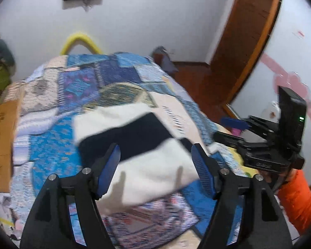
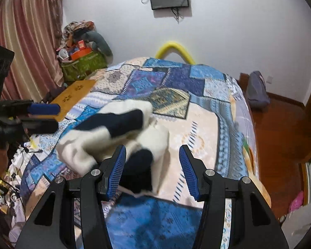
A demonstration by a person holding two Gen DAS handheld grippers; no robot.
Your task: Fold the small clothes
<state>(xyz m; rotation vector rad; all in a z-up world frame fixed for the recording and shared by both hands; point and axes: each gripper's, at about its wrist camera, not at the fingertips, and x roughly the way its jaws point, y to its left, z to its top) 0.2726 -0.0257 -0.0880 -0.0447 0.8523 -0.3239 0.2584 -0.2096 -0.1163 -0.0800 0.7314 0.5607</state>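
Observation:
A white garment with dark navy bands (image 1: 134,145) lies crumpled and partly folded on the patchwork bedspread (image 1: 76,87). My left gripper (image 1: 155,147) hovers above its near end, open, with nothing between the blue pads. In the right wrist view the same garment (image 2: 122,128) looks blurred, and one dark end lies below my right gripper (image 2: 153,147). That gripper's fingers stand apart and press on nothing. From the left wrist view the right gripper (image 1: 228,129) appears at the right over the bed's edge, empty. The left gripper (image 2: 43,117) shows at the left edge of the right wrist view.
A brown board with paw prints (image 2: 72,95) lies on the bed's left side. A yellow foam arch (image 2: 174,49) stands at the far end. A green bag of clutter (image 2: 83,62) sits by the curtain, cables (image 2: 20,161) at near left. Wooden floor (image 2: 280,128) and a grey bag (image 2: 257,87) lie to the right.

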